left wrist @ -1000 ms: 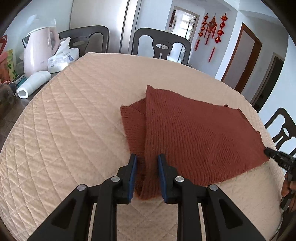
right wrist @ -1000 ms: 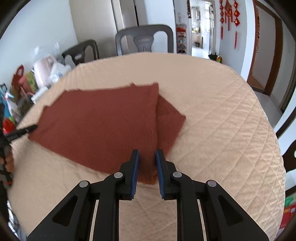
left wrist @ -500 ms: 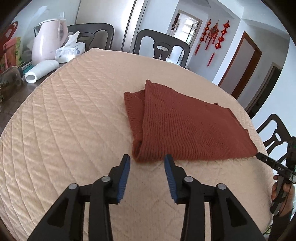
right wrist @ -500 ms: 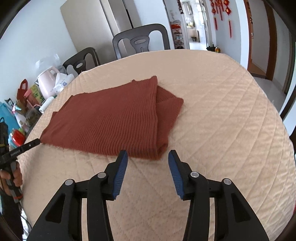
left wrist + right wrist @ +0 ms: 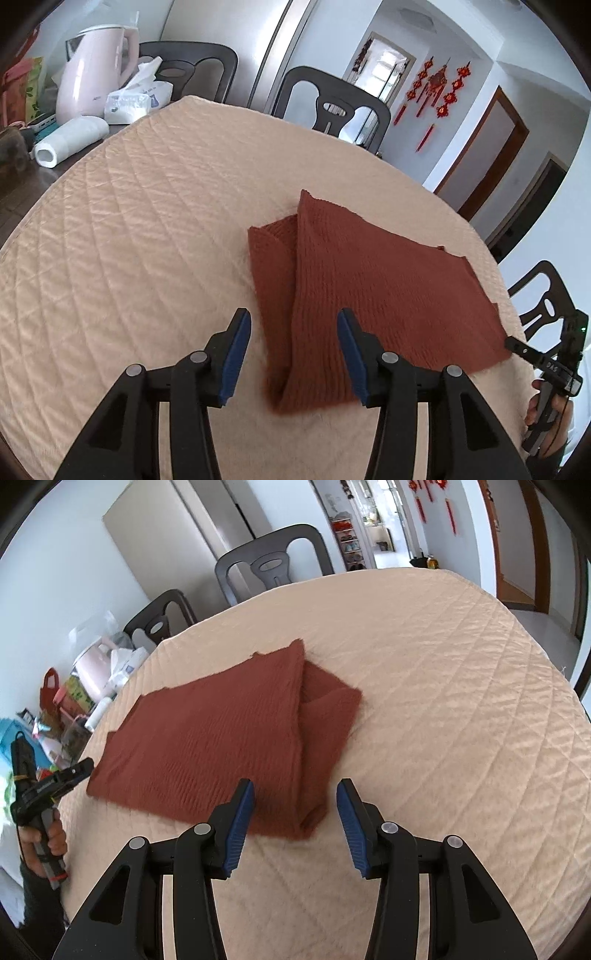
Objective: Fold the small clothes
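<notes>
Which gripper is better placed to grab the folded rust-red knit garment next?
Either: left gripper, jaws opening, and right gripper, open, each straddle a near corner of the garment.

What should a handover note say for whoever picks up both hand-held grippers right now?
Left hand-held gripper: jaws opening, nothing pinched; the near left corner of the rust-red knit garment lies between the pads, untouched.
Right hand-held gripper: open, pads clear of the near right corner.
Garment: flat on the quilted beige table cover, folded into a long band, both side ends turned in over the top.
Done: first folds laid and released.
Left: probably fold it again into a compact packet and smooth it; which fold comes next is a guess.
</notes>
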Demonstrator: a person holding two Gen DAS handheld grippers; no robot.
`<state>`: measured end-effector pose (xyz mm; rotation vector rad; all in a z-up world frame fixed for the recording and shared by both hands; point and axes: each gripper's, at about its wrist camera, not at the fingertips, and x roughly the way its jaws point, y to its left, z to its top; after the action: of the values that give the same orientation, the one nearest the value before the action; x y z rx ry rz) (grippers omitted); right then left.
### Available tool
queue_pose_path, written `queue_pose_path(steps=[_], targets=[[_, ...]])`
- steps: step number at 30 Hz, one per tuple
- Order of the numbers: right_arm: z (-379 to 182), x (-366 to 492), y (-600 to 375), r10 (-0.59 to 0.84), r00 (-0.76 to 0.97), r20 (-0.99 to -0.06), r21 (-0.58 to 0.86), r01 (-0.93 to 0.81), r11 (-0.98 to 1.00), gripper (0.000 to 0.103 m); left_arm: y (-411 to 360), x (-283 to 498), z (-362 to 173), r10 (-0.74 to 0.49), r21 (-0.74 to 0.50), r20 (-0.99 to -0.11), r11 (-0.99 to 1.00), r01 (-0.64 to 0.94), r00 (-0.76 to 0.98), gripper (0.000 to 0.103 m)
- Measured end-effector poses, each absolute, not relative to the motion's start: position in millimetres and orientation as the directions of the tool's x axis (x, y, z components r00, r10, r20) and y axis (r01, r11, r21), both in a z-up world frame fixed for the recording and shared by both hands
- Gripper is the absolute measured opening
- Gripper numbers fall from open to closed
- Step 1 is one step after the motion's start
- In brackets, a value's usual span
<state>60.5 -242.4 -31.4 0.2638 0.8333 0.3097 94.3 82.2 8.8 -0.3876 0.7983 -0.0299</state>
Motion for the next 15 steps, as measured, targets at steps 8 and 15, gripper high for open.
queue_pose_path(steps=[8,15], targets=[[-35,85,-250,0.427,0.608,-0.669,0.418,-0.168,0.893,0.048,74,120,0,-0.186,-0.331,-0.720,0.939,-0.095,0.668,0.054],[-37,86,-245,0.498,0.585,-0.641,0.470,-0.214,0.856,0.050,74,119,-1,-0.236,-0.381,-0.703,0.922,-0.074,0.671,0.054]])
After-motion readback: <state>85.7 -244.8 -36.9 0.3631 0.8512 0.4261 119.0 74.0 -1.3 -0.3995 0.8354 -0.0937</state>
